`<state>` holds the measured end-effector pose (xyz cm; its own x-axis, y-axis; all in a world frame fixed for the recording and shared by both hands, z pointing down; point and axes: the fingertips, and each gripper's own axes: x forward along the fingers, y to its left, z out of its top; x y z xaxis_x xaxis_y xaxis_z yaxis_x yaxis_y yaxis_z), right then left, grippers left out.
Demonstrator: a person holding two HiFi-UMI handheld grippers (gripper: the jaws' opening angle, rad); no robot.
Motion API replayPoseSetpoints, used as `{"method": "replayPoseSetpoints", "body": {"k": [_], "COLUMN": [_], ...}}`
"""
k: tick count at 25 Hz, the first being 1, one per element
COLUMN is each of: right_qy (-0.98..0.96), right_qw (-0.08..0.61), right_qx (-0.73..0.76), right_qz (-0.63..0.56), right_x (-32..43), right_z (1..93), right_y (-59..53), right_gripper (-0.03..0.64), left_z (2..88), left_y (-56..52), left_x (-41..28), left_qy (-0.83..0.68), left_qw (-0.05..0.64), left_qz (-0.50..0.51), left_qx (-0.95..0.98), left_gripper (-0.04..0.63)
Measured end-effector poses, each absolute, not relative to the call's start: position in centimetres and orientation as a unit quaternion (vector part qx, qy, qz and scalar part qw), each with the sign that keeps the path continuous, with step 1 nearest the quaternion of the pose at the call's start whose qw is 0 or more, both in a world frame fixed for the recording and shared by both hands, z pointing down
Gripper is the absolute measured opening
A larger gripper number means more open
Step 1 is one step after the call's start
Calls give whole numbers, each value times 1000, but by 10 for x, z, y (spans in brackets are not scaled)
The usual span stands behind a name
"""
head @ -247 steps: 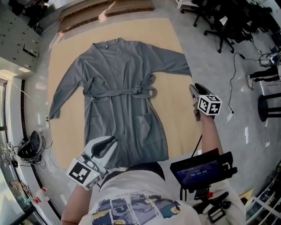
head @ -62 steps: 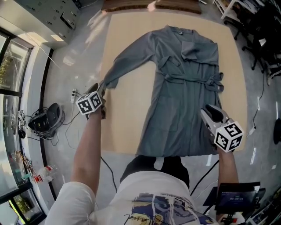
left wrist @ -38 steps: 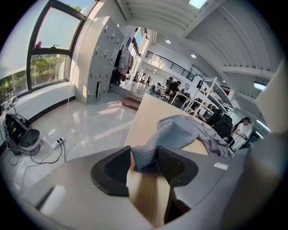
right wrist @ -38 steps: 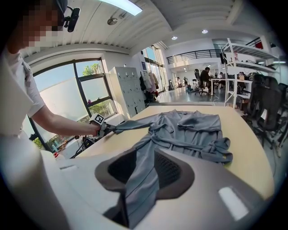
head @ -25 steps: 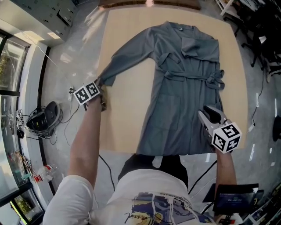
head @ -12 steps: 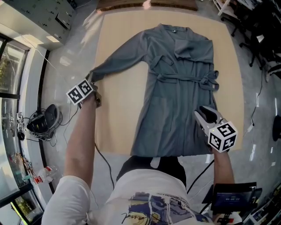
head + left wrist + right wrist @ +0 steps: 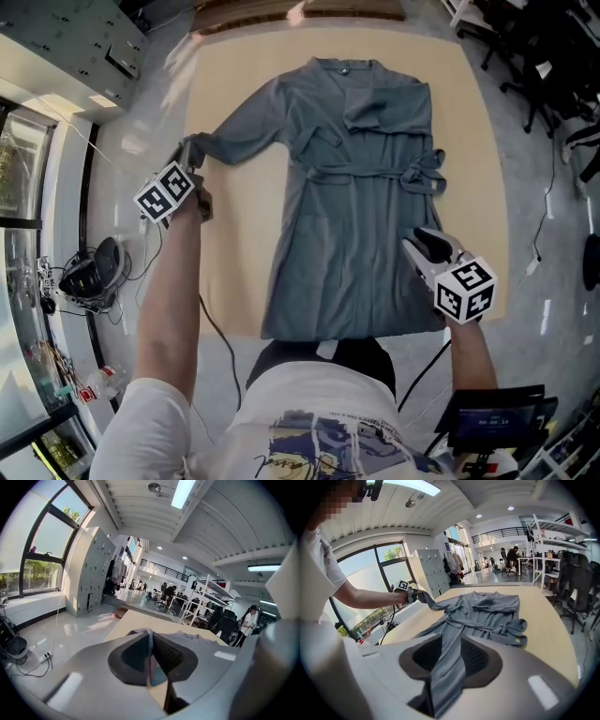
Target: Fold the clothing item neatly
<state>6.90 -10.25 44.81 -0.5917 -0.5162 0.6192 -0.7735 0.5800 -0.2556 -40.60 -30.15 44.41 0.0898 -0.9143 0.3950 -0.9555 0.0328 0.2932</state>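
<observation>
A grey robe (image 7: 347,216) lies face up on a tan mat (image 7: 239,244), belt tied, its right sleeve folded across the chest. My left gripper (image 7: 190,152) is shut on the cuff of the left sleeve (image 7: 234,131) and holds it off the mat at the left edge. In the left gripper view the cuff (image 7: 149,641) is pinched between the closed pads. My right gripper (image 7: 419,240) sits at the robe's lower right edge. In the right gripper view a fold of grey cloth (image 7: 447,667) fills the gap between its jaws. The robe (image 7: 485,609) spreads out ahead there.
Office chairs (image 7: 525,47) stand past the mat's far right corner. Cables and a dark device (image 7: 86,270) lie on the floor at the left, beside a window wall. A tablet (image 7: 487,424) hangs at the person's right hip. Grey lockers (image 7: 89,581) stand at the left.
My left gripper has risen and carried the sleeve cuff up the picture, so the sleeve now bends toward the shoulder. The right gripper has stayed on the robe's lower right edge.
</observation>
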Motion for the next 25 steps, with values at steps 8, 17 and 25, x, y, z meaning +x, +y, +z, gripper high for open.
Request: {"method": "replayPoseSetpoints", "body": {"k": [8, 17, 25], "right_qy": [-851, -848, -840], "right_qw": [240, 233, 231], "right_qx": [382, 380, 385], "right_qz": [271, 286, 303], "right_x": [112, 162, 194], "right_z": [451, 460, 474], "right_y": [-114, -122, -116], "right_gripper": [114, 114, 114], "left_z": [409, 391, 389], "left_y": [-340, -379, -404], "left_x": [-326, -214, -113], "left_qy": [-646, -612, -576], "left_qw": [228, 204, 201], "left_qz": [21, 23, 17], "left_qx": [728, 764, 792], "left_gripper": [35, 35, 35]}}
